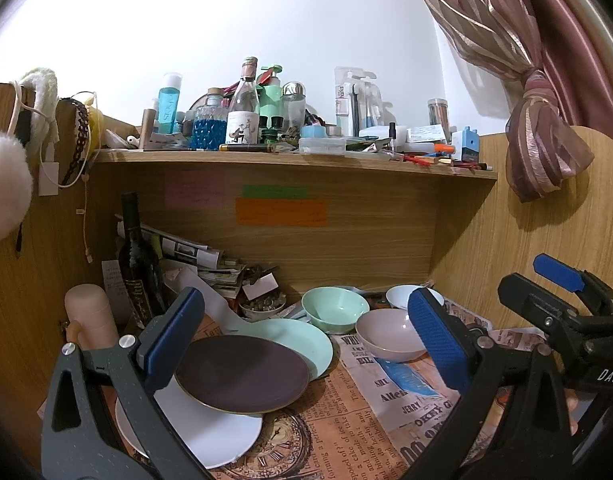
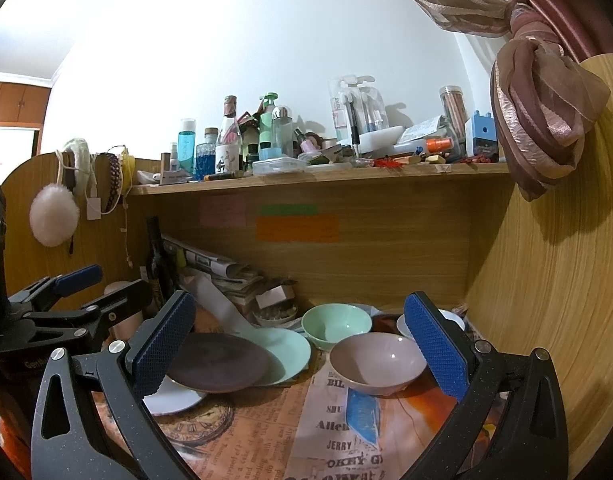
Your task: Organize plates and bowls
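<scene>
Three plates, white (image 1: 210, 436), mint (image 1: 306, 340) and dark brown (image 1: 242, 374), were seen overlapped on the newspaper-covered worktop (image 1: 346, 420), with pink (image 2: 376, 362), mint (image 2: 334, 326) and white (image 1: 398, 295) bowls scattered to their right. Both the left tool (image 1: 306, 344) and the right tool (image 2: 302, 348) were held wide apart, nothing gripped. Sorting was judged not yet begun; a rim grasp on the pink bowl was likely called for.

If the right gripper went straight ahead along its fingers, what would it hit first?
Most likely the pink bowl, which lies low between the open right gripper fingers. Depth is unclear; the mint bowl sits just behind it.
</scene>
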